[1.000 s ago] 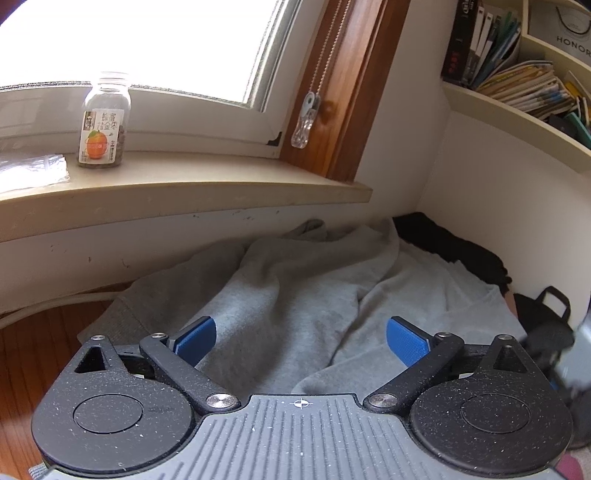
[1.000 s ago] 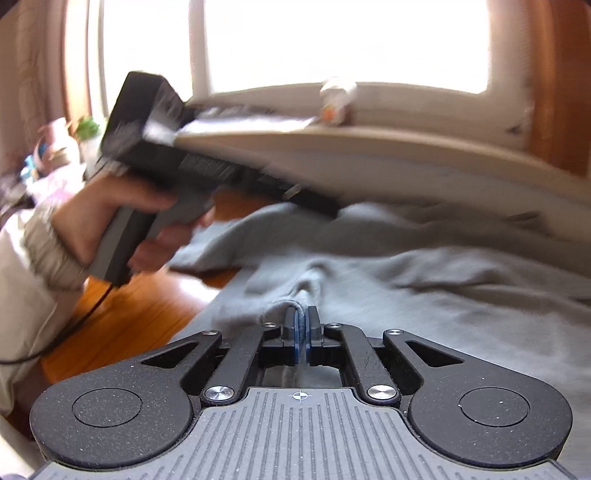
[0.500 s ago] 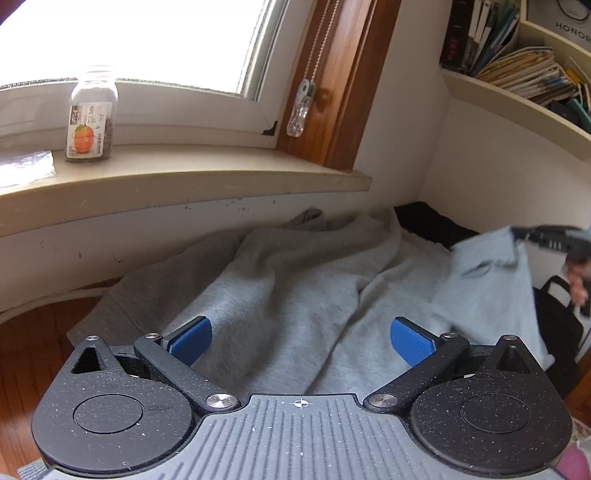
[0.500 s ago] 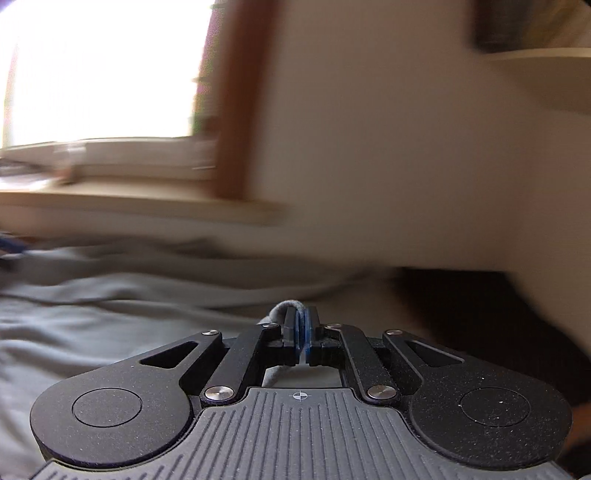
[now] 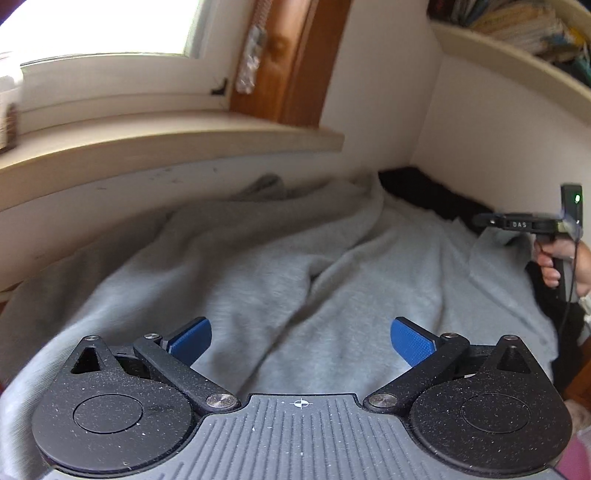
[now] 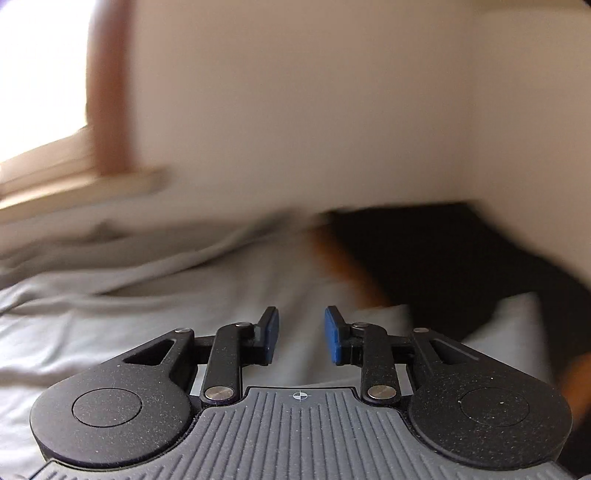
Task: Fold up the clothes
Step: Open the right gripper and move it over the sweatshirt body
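1. The grey sweatshirt (image 5: 280, 273) lay spread and rumpled on the wooden floor below the window sill (image 5: 166, 144), its far edge against the wall.
2. The left gripper (image 5: 301, 339) hovered over the near part of the sweatshirt, its blue fingers (image 5: 190, 339) spread wide with nothing between them.
3. The right gripper (image 6: 301, 334) had just been opening; its fingers (image 6: 334, 336) stood partly apart above the grey cloth, gripping nothing.
4. In the left wrist view, the right gripper (image 5: 517, 223) showed at the sweatshirt's right edge, held by the person's hand (image 5: 561, 264).
5. A black garment (image 5: 428, 192) lay in the corner beyond the sweatshirt, touching its far right edge.
6. Books (image 5: 517, 22) filled the shelf above that corner.
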